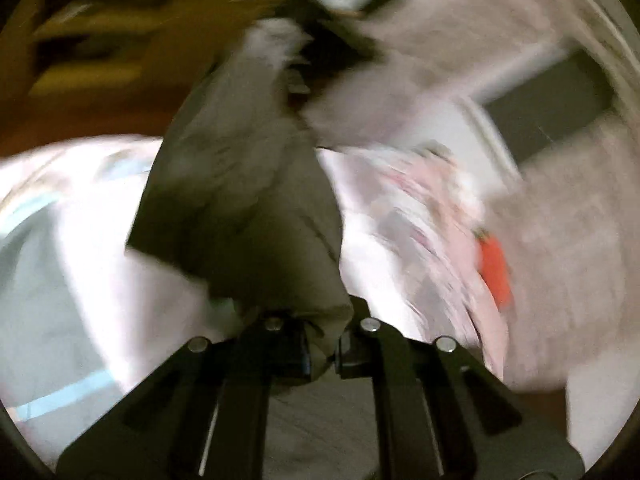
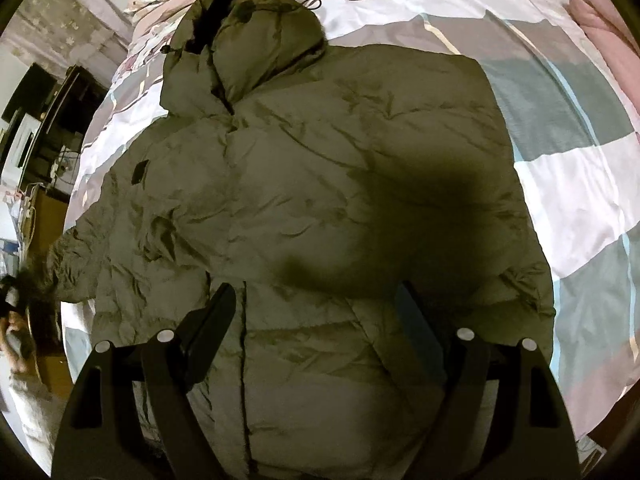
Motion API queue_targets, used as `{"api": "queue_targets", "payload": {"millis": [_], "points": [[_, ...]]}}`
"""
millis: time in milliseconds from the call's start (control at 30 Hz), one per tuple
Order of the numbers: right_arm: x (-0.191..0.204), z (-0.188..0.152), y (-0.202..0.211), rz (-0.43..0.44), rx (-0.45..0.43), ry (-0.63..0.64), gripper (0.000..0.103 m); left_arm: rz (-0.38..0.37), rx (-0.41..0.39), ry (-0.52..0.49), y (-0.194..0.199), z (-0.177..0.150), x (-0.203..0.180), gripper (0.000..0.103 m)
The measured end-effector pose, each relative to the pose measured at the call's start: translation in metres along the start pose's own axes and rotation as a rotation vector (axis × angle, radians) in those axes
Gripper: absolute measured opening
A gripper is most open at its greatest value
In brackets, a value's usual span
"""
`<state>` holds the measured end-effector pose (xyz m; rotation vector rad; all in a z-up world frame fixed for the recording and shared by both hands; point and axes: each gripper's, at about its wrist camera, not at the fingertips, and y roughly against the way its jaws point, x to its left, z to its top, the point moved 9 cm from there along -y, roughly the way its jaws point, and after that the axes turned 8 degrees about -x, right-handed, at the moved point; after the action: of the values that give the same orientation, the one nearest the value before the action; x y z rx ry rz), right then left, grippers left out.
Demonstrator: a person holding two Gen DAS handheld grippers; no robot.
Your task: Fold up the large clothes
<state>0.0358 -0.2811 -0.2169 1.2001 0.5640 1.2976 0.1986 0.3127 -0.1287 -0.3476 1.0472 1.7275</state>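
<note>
Jacket (image 2: 312, 208) flat on bed (image 2: 580, 184), hood away. Left gripper (image 1: 322, 350) jaws clamped on sleeve (image 1: 240, 208); view blurred. Right gripper (image 2: 316, 320) jaws apart above hem. Risk: puffy sleeve slips out, or pull drags body askew.

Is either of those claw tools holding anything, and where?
The left gripper pinches a fold of the olive jacket, probably a sleeve. The right gripper is open, holding nothing.
</note>
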Motion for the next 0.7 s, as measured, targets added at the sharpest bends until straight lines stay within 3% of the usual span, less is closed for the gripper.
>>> {"api": "queue_targets", "payload": {"millis": [67,167,233,300,333,367,400,433,467,533,600,700], "points": [[0.000,0.001,0.001,0.012,-0.001,-0.014,0.083,-0.095,0.033,-0.146,0.008,-0.025,-0.056,0.007],[0.000,0.003,0.002,0.011,-0.007,-0.018,0.083,-0.221,0.094,-0.479,0.025,-0.105,-0.141,0.008],[0.000,0.004,0.001,0.013,-0.005,-0.023,0.083,-0.322,0.190,-0.635,0.035,-0.169,-0.179,0.009],[-0.002,0.004,0.000,0.014,0.004,-0.030,0.083,-0.438,0.382,-0.763,0.042,-0.247,-0.204,0.013],[-0.003,0.004,-0.002,0.015,0.012,-0.036,0.083,-0.464,0.457,-0.811,0.047,-0.277,-0.208,0.022],[-0.005,0.004,-0.003,0.019,0.021,-0.049,0.083,-0.487,0.497,-0.837,0.052,-0.294,-0.210,0.044],[-0.007,0.004,-0.003,0.022,0.025,-0.059,0.083,-0.508,0.515,-0.862,0.056,-0.304,-0.212,0.060],[-0.009,0.005,-0.003,0.031,0.031,-0.079,0.083,-0.515,0.504,-0.888,0.059,-0.308,-0.215,0.088],[-0.011,0.005,-0.003,0.048,0.035,-0.100,0.083,-0.511,0.450,-0.913,0.061,-0.303,-0.216,0.095],[-0.013,0.008,-0.001,0.107,0.034,-0.160,0.084,-0.482,0.386,-0.921,0.063,-0.290,-0.210,0.096],[-0.009,0.011,-0.001,0.188,0.021,-0.228,0.089,-0.410,0.377,-0.867,0.049,-0.278,-0.204,0.097],[0.010,0.001,-0.018,0.245,0.062,-0.230,0.089,-0.205,0.484,-0.707,0.003,-0.260,-0.156,0.097]]}}
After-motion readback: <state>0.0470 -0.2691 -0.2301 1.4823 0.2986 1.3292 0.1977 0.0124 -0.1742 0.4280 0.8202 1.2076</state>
